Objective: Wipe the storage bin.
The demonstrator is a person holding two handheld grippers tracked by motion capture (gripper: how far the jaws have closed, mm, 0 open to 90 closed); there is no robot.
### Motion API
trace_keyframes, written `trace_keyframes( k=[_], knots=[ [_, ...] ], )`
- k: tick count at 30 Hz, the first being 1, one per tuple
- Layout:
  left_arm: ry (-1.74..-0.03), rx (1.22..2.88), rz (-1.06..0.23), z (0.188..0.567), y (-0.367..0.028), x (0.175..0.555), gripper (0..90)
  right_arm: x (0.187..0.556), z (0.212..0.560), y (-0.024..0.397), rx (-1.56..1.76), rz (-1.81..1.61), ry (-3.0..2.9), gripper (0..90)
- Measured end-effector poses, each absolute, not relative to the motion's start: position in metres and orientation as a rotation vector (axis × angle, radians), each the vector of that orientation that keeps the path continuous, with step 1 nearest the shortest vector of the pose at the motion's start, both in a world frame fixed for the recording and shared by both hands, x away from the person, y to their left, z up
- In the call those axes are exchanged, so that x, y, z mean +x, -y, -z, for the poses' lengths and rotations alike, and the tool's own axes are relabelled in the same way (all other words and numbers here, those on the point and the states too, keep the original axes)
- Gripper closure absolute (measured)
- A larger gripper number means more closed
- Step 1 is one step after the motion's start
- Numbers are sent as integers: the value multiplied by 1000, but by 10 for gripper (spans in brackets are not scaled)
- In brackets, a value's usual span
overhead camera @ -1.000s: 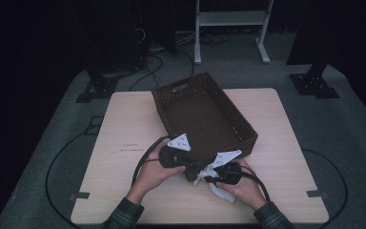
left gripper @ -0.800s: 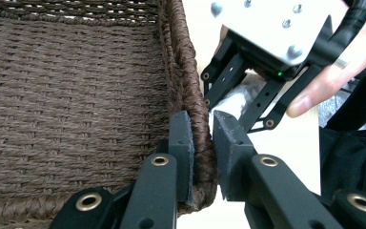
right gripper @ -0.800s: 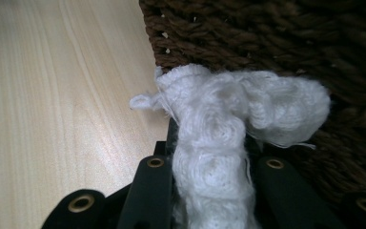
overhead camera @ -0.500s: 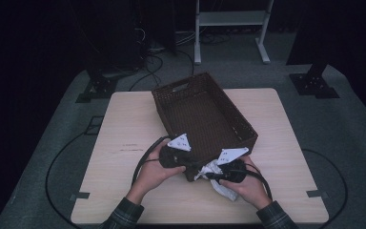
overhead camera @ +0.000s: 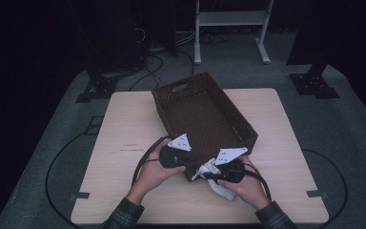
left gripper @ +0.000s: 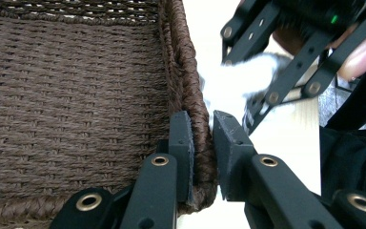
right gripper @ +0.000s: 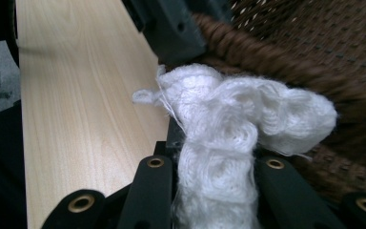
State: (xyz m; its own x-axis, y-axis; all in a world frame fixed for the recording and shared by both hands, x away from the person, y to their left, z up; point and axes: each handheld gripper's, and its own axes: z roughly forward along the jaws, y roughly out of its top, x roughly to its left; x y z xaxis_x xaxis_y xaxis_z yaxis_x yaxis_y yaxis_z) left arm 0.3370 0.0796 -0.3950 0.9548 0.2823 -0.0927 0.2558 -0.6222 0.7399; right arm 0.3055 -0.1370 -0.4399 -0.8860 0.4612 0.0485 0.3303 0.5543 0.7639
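A: What had each hand-held gripper got hold of?

B: The left hand-held gripper (left gripper: 201, 138) was clamped on the near rim of the brown wicker basket (left gripper: 71, 95), one jaw inside the wall and one outside. The right hand-held gripper (right gripper: 214, 157) was clenched on a white knitted cloth (right gripper: 228, 129), low centre of the high view, right at the basket's near corner above the worktop (overhead camera: 124, 129).

A: How would the cloth handle?

B: Light, soft and floppy, I judged; it drooped wherever unsupported. Best gripped on a bunched fold, as it was. The basket looked stiff enough to hold by its rim.

A: Anything unclear?

B: The cloth's lower end was hidden under the right hand (overhead camera: 245, 183), so its full shape couldn't be made out.
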Motion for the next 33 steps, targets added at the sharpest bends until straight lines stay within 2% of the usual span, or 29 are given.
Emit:
trace_keyframes(
  k=[15,28,33],
  knots=[
    [-382,2272,-38,395,-79,337,780,308,467,115,655,-1187,-2713,749],
    [-382,2269,-32,395,-80,337,775,306,430,146,679,-1269,-2593,749],
    [-374,2260,-25,394,-81,338,708,305,420,152,685,-1288,-2559,748]
  ],
)
